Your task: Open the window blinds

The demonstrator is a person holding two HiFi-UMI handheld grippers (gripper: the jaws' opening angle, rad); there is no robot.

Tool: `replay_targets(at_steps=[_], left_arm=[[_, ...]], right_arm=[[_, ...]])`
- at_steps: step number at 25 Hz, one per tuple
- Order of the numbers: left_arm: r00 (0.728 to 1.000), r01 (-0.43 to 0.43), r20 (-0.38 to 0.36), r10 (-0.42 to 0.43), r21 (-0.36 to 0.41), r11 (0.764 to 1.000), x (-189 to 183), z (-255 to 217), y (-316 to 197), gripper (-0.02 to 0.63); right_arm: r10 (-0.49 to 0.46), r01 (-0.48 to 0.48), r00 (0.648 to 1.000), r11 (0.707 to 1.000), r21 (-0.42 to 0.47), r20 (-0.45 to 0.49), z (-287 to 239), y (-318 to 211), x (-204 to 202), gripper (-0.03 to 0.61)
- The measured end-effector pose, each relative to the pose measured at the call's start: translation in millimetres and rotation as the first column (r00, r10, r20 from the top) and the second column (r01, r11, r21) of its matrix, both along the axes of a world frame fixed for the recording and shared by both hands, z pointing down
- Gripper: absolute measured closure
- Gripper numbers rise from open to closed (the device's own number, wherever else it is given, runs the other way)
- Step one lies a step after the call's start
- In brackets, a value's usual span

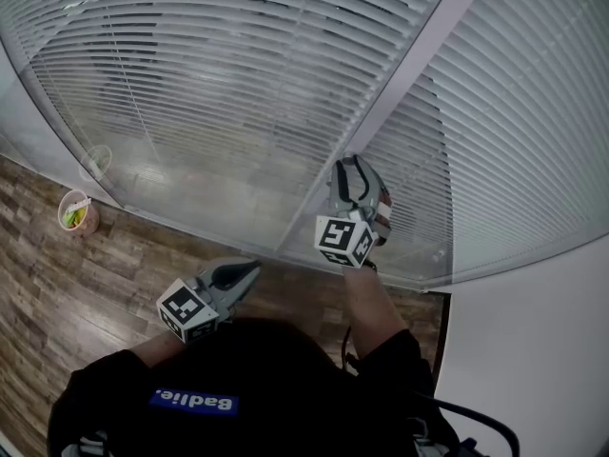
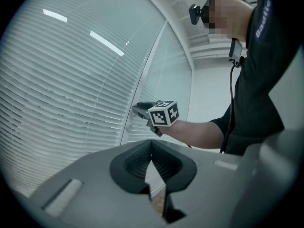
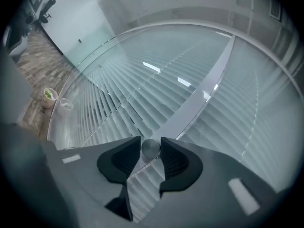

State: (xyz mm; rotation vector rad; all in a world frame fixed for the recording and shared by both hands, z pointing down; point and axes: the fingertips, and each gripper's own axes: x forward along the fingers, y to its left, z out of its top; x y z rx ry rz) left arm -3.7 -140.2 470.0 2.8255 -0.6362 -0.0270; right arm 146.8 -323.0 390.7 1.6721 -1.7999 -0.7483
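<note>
White window blinds [image 1: 238, 93] fill most of the head view, their thin horizontal slats lying close together across two tall panes, with glass in front that reflects strip lights. A pale upright frame post [image 1: 400, 93] divides the two panes. Below the window runs a brown wood-plank floor [image 1: 76, 284], and a plain white wall [image 1: 533, 350] meets the window at the right. A person in a dark top [image 1: 247, 388] stands facing the window with both forearms reaching forward. The right gripper [image 1: 351, 164] is held level against the frame post, its marker cube towards the camera. In the right gripper view its dark jaws stand partly apart and are closed round a small round grey knob [image 3: 151, 147] on the post, one tip against each side of it as far as the view shows. The left gripper [image 1: 251, 268] is held lower and well to the left, away from the window; in the left gripper view its jaw tips meet and nothing lies between them. On the floor near the foot of the left pane stands a small cup [image 1: 78, 212] with something green inside.
</note>
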Motion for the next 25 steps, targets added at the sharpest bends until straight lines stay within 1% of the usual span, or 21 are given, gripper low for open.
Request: replay_targets(at_steps=[1,5,9,14,18,19,20,21,23,24,25], left_arm=[[1.0,0.003,0.001,-0.003,-0.001,1.0,-0.8,0.0,0.0,0.614],[1.0,0.007,0.005,-0.007,-0.002,1.0,-3.8,0.7,0.3,0.614],[1.0,0.008,0.002,-0.008,-0.009,1.0,-5.6,0.8,0.2,0.614],[1.0,0.0,0.001,0.0,-0.007,1.0,-4.6,1.9,1.0,0.614],[1.0,0.001,-0.001,-0.001,-0.01,1.0,-5.0,1.5,0.5,0.614],[1.0,-0.001,-0.001,0.001,-0.009,1.0,-4.5,1.4,0.5,0.614],[1.0,-0.002,-0.001,0.002,-0.008,1.0,-4.0,1.2,0.6,0.614],[1.0,-0.002,0.0,0.002,-0.007,1.0,-3.6,1.1,0.6,0.614],[1.0,-0.002,0.001,0.002,-0.005,1.0,-2.8,1.0,-0.1,0.614],[1.0,-0.003,0.002,0.003,-0.005,1.0,-2.8,1.4,-0.5,0.614],[1.0,-0.002,0.002,0.002,-0.007,1.0,-3.0,1.9,-0.6,0.614]], right_arm=[[0.013,-0.013,1.0,1.0,0.003,-0.005,-0.8,-0.9,0.6,0.446],[0.048,-0.048,0.997,0.999,-0.003,-0.06,0.3,-4.1,1.5,0.446],[0.051,-0.053,0.979,0.999,-0.006,-0.197,2.3,-4.0,-0.7,0.453],[0.033,-0.036,0.932,0.999,-0.002,-0.362,5.3,-2.8,-2.9,0.453],[0.016,-0.02,0.881,1.0,-0.003,-0.474,8.1,-2.4,-4.3,0.453],[0.013,-0.016,0.874,1.0,-0.003,-0.486,8.6,-2.4,-4.4,0.453],[0.009,-0.012,0.879,1.0,-0.003,-0.477,8.3,-2.2,-4.5,0.451],[0.005,-0.007,0.897,1.0,-0.004,-0.441,7.4,-1.8,-4.2,0.449],[0.001,-0.002,0.953,1.0,-0.006,-0.303,4.6,-0.7,-1.2,0.437],[0.002,-0.003,0.975,1.0,-0.007,-0.22,3.5,-0.3,0.9,0.434],[0.005,-0.006,0.989,1.0,-0.006,-0.145,2.5,0.1,2.6,0.43]])
